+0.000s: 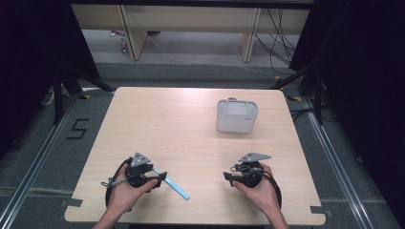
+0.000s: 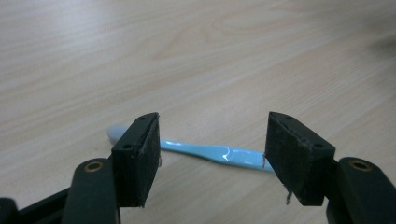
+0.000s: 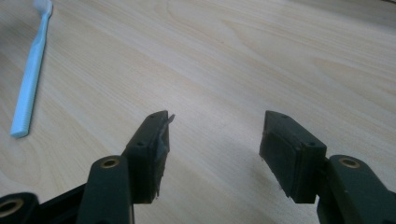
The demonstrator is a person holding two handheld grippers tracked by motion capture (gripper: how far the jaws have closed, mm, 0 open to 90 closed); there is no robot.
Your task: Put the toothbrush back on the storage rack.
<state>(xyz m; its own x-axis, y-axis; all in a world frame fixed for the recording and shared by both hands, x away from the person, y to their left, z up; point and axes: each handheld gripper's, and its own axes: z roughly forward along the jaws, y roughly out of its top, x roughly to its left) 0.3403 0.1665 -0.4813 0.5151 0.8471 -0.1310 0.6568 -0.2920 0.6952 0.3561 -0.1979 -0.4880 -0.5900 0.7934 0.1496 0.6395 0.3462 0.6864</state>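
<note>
Light wood table (image 1: 191,124), rounded corners, on grey floor (image 1: 43,162) with metal rails and a black "5" mark (image 1: 77,129) at left. Black curtains both sides; wooden furniture legs and loose cables at back of room.

White-grey tub (image 1: 237,116) on far right part of table, well apart from both hands.

Left tongs (image 1: 160,175) in left hand (image 1: 125,191), near front left edge of table, spread wide, gripping nothing. Light blue toothbrush (image 2: 212,154) flat on table, lying crosswise just past the jaw tips in left gripper view, white head end toward left jaw; contact with tongs cannot be told. From high view, brush handle slants toward front right, just beside left tongs.

Right tongs (image 1: 228,176) in right hand (image 1: 258,191), near front right, also spread wide, empty, bare wood between jaws. Toothbrush at far upper left in right gripper view, well apart from these jaws.
</note>
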